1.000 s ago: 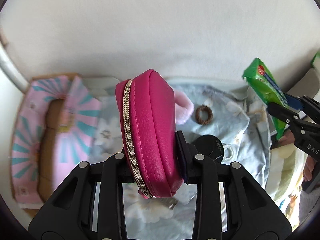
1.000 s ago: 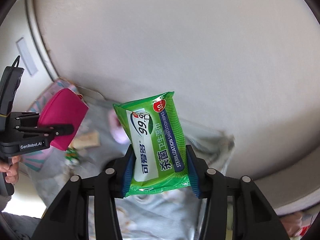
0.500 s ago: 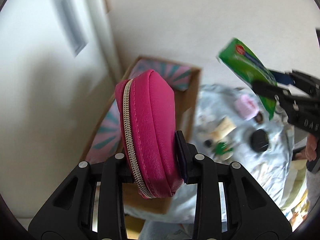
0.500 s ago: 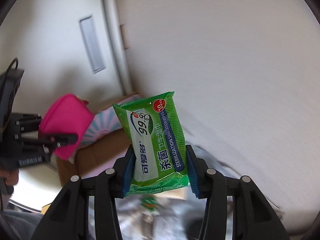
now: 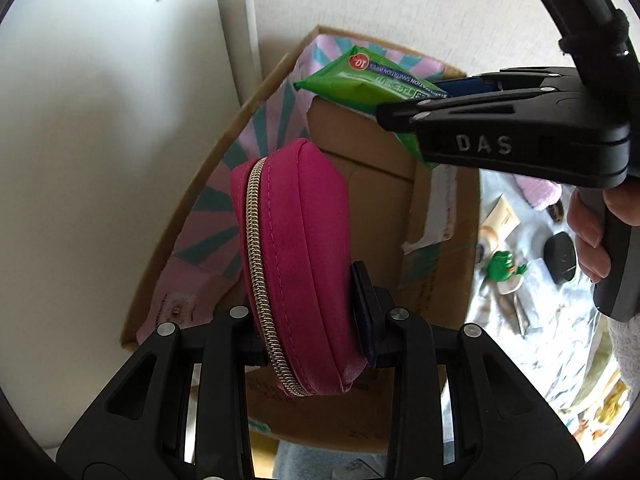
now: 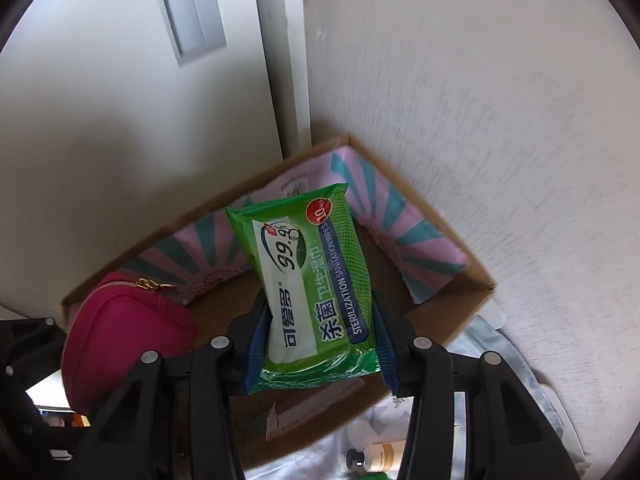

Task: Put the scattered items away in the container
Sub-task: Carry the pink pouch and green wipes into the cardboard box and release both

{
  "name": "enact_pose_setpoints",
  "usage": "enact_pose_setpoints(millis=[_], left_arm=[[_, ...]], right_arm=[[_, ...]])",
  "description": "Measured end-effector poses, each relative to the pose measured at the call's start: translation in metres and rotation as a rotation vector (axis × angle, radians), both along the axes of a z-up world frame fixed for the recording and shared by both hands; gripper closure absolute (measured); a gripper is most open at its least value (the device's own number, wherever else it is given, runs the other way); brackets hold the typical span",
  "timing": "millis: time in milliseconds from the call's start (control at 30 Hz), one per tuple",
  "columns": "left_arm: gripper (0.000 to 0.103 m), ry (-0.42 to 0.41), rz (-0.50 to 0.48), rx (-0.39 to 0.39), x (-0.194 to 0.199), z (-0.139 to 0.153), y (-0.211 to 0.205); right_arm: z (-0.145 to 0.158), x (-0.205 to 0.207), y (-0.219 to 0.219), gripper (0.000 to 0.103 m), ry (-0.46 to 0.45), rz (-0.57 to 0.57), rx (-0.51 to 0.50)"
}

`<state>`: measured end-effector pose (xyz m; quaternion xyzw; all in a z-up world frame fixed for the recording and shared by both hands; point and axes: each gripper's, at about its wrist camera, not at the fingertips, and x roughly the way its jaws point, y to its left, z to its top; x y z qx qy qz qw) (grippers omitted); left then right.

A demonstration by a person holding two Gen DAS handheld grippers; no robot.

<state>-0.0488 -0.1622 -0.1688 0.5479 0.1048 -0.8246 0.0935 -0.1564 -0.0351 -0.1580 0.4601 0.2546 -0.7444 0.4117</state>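
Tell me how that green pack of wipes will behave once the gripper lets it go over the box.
The pack of wipes looks soft: its glossy film crinkles where the right gripper squeezes it, so it probably flops rather than bounces. Being flat, it likely lands on a face in the cardboard box and won't roll. The shiny wrapper may slide a little.

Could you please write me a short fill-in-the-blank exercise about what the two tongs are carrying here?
1. The left tongs are shut on a zipped pouch whose colour is ____.
2. The right tongs grip a green pack of ____.
3. Both items hang above an open ____ box with striped pink and teal flaps.
4. The small frog figure on the cloth outside the box is coloured ____.

Missing words: pink; wipes; cardboard; green
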Motion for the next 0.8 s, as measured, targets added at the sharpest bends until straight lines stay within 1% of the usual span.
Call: enact_pose_setpoints(millis=[100, 267, 333, 400, 433, 467, 500, 533, 567, 633, 700, 800], left_arm=[[0.075, -0.008, 0.006, 0.012, -0.002, -0.009, -0.005], [0.075, -0.028, 0.005, 0.025, -0.006, -0.022, -0.008], [0.074, -0.039, 0.0, 0.034, -0.007, -0.025, -0.008], [0.072, -0.046, -0.004, 0.029, -0.007, -0.028, -0.007], [0.07, -0.041, -0.008, 0.012, -0.007, -0.027, -0.005], [0.061, -0.034, -0.016, -0.007, -0.007, -0.025, -0.003], [0.046, -0.026, -0.027, -0.027, -0.008, -0.023, 0.0], [0.039, -0.015, -0.035, -0.047, -0.008, -0.019, 0.003], [0.031, 0.0, -0.044, -0.057, -0.008, -0.016, 0.005], [0.03, 0.021, -0.054, -0.053, -0.008, -0.01, 0.008], [0.03, 0.021, -0.056, -0.053, -0.009, -0.007, 0.009], [0.03, 0.028, -0.055, -0.046, -0.009, -0.003, 0.01]], right_arm=[[-0.014, -0.001, -0.007, 0.059, -0.008, 0.004, 0.03], [-0.026, -0.003, -0.014, 0.059, -0.005, 0.004, 0.053], [-0.03, -0.005, -0.016, 0.058, -0.004, 0.0, 0.065], [-0.034, -0.006, -0.017, 0.055, 0.002, -0.002, 0.083], [-0.036, -0.006, -0.017, 0.055, 0.008, -0.006, 0.095], [-0.038, -0.007, -0.018, 0.053, 0.009, -0.01, 0.101], [-0.04, -0.008, -0.018, 0.052, 0.003, -0.015, 0.106], [-0.041, -0.009, -0.017, 0.052, -0.007, -0.021, 0.11], [-0.042, -0.01, -0.017, 0.049, -0.012, -0.025, 0.11], [-0.04, -0.011, -0.016, 0.04, -0.01, -0.036, 0.098], [-0.037, -0.013, -0.015, 0.024, -0.009, -0.045, 0.08], [-0.03, -0.015, -0.013, 0.024, -0.004, -0.056, 0.061]])
